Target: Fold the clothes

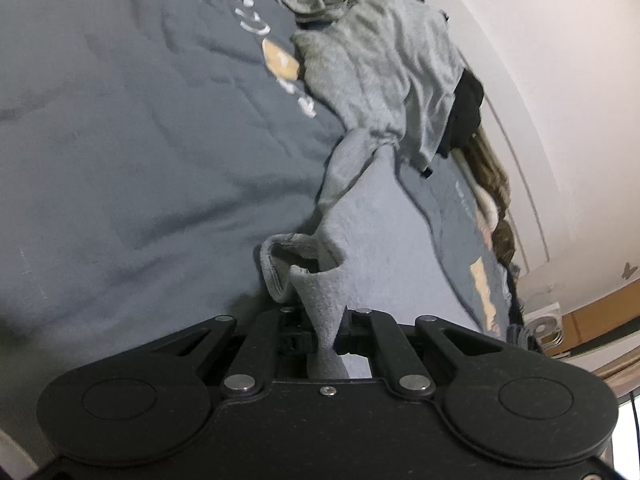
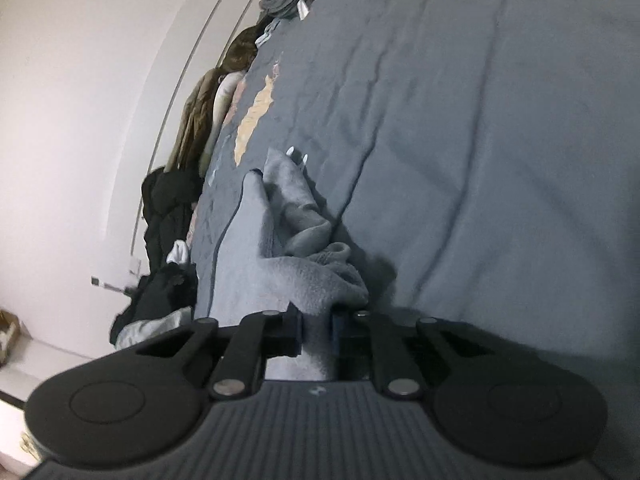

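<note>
Evidently mid-fold: left tool [image 1: 326,330] and right tool [image 2: 316,330] each clamped on the grey fleece garment [image 1: 360,216] above the printed bedspread [image 1: 140,140]; next, likely level, even tension.

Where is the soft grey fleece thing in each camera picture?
Left wrist: the grey fleece garment runs up from the left gripper, centre of picture.
Right wrist: it bunches above the right gripper, lower centre.
Shared landmark: the dark blue bedspread with tan prints.
</note>
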